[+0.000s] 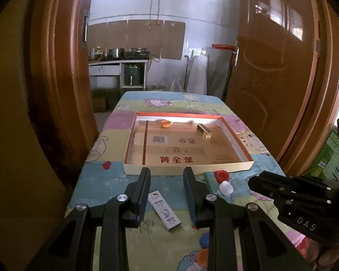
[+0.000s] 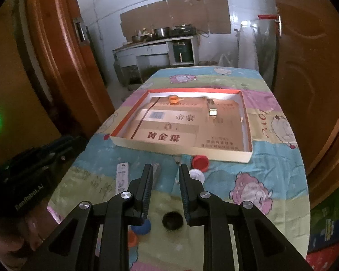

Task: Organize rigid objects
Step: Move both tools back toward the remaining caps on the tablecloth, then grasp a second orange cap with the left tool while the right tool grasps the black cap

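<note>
A shallow cardboard tray (image 2: pixel 246 122) is sitting on the table (image 2: pixel 271 180), holding a bottle cap (image 2: pixel 173 99) left of a small box (image 2: pixel 212 108); two caps (image 2: pixel 200 161) are lying just before it.

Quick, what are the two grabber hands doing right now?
Left gripper: open, holding nothing.
Right gripper: open, holding nothing.

Your left wrist camera sits low over the near edge of the table (image 1: pixel 115 180), looking forward along its fingers toward the far edge and the kitchen doorway. Your right wrist camera rides a bit higher at the same near edge, tilted left. Both views share the shallow box (image 1: pixel 187 169) (image 2: pixel 226 154) at mid-table, the red cap (image 1: pixel 222 175) (image 2: pixel 200 161) and white cap (image 1: pixel 226 187) (image 2: pixel 197 175). Each view catches the other gripper at its side.
</note>
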The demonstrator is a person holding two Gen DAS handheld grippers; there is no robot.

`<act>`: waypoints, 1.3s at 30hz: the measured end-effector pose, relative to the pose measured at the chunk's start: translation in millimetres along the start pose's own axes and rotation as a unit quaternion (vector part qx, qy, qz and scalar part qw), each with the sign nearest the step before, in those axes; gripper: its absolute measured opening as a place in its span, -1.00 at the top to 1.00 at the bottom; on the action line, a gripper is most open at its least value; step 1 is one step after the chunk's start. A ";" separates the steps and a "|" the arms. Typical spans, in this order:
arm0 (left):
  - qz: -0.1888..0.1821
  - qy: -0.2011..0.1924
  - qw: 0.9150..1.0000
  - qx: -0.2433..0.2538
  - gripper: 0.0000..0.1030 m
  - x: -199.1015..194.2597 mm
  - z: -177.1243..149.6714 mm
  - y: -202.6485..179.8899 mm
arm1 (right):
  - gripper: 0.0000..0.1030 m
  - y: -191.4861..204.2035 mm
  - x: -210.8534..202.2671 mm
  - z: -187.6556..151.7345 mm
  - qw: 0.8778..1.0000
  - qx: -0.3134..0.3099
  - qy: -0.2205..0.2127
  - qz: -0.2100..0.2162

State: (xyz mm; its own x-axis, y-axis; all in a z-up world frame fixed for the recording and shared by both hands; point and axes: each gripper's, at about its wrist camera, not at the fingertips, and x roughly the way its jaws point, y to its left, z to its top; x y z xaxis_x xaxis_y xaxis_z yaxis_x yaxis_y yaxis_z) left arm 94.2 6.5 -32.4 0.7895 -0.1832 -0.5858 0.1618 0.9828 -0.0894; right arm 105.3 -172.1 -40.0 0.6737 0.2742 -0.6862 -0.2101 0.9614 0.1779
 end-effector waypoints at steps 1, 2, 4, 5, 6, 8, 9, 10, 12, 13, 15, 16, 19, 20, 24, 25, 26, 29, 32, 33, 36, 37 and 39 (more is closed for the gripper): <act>-0.002 -0.003 1.000 0.001 0.42 -3.2 -2.6 -0.4 | 0.53 1.4 -3.6 -4.1 1.000 0.001 -0.002 -0.002; -0.002 -0.006 1.000 0.002 0.42 -6.2 -5.5 -1.1 | 0.53 2.2 -6.5 -7.3 1.000 0.002 -0.004 -0.003; -0.005 -0.011 1.000 0.005 0.42 -11.7 -10.7 -2.9 | 0.52 4.0 -11.1 -13.2 1.000 0.002 -0.007 -0.006; -0.008 -0.014 1.000 0.006 0.42 -14.6 -14.1 -4.0 | 0.49 5.0 -13.9 -17.5 1.000 0.005 -0.009 -0.008; -0.010 -0.015 1.000 0.008 0.42 -16.8 -17.3 -5.2 | 0.43 5.5 -15.3 -20.5 1.000 0.006 -0.010 -0.008; -0.014 -0.019 1.000 0.011 0.42 -21.1 -24.7 -7.5 | 0.13 6.4 -19.3 -29.1 1.000 0.012 -0.012 -0.006; -0.018 -0.020 1.000 0.013 0.42 -22.6 -29.7 -8.9 | 0.12 7.0 -19.6 -31.6 1.000 0.013 -0.012 -0.006; -0.022 -0.020 0.999 0.014 0.42 -23.0 -33.6 -9.3 | 0.12 7.8 -20.4 -35.7 1.000 0.013 -0.011 -0.006; -0.031 -0.018 0.999 0.016 0.42 -23.6 -43.0 -10.9 | 0.12 8.6 -21.4 -40.9 1.000 0.012 -0.009 -0.011; -0.035 -0.017 0.999 0.017 0.42 -24.3 -48.5 -12.2 | 0.12 8.5 -21.8 -43.7 1.000 0.011 -0.009 -0.015; -0.048 -0.013 0.999 0.020 0.42 -24.8 -59.9 -15.3 | 0.12 6.2 -22.5 -49.9 1.000 0.014 -0.008 -0.020; -0.056 -0.009 0.998 0.023 0.42 -23.2 -65.9 -16.6 | 0.12 4.7 -22.4 -52.2 1.000 0.016 -0.006 -0.022; -0.077 0.010 0.996 0.041 0.42 -16.9 -83.6 -24.2 | 0.12 -2.5 -21.4 -58.9 0.999 0.028 -0.001 -0.026; -0.084 0.015 0.995 0.049 0.42 -15.0 -89.0 -28.0 | 0.12 -6.0 -21.0 -60.9 0.999 0.033 0.001 -0.027; -0.105 0.031 0.991 0.076 0.42 -7.6 -107.1 -41.7 | 0.12 -12.2 -19.7 -65.9 0.999 0.045 0.005 -0.027; -0.105 0.032 0.991 0.079 0.42 -6.6 -110.6 -44.3 | 0.12 -13.5 -19.3 -67.2 0.999 0.048 0.006 -0.025; -0.105 0.034 0.990 0.082 0.42 -5.6 -113.5 -46.5 | 0.12 -14.2 -19.2 -68.0 0.998 0.049 0.007 -0.024; -0.102 0.038 0.990 0.087 0.42 -1.7 -118.0 -50.3 | 0.12 -16.3 -17.4 -70.2 0.998 0.052 0.010 -0.024; -0.098 0.046 0.991 0.085 0.42 5.9 -120.8 -49.1 | 0.12 -18.7 -15.7 -71.5 0.998 0.056 0.012 -0.022; -0.097 0.049 0.991 0.084 0.42 8.5 -122.2 -49.0 | 0.12 -19.0 -14.8 -71.8 0.998 0.056 0.013 -0.022; -0.090 0.058 0.991 0.086 0.42 16.7 -126.5 -48.8 | 0.12 -20.9 -11.6 -73.5 0.998 0.057 0.017 -0.024; -0.088 0.060 0.990 0.087 0.42 18.6 -127.5 -48.9 | 0.12 -21.6 -10.5 -74.1 0.998 0.058 0.018 -0.024; -0.082 0.056 0.991 0.089 0.42 20.4 -128.2 -48.9 | 0.12 -23.6 -7.6 -75.7 0.998 0.060 0.022 -0.024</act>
State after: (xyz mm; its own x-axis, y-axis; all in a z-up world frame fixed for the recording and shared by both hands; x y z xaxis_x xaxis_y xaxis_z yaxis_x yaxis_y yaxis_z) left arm 26.5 -42.2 -143.2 0.6746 -0.3274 -0.6616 0.3929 0.9180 -0.0537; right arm 51.6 -198.8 -92.4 0.6489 0.2289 -0.7256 -0.0903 0.9701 0.2253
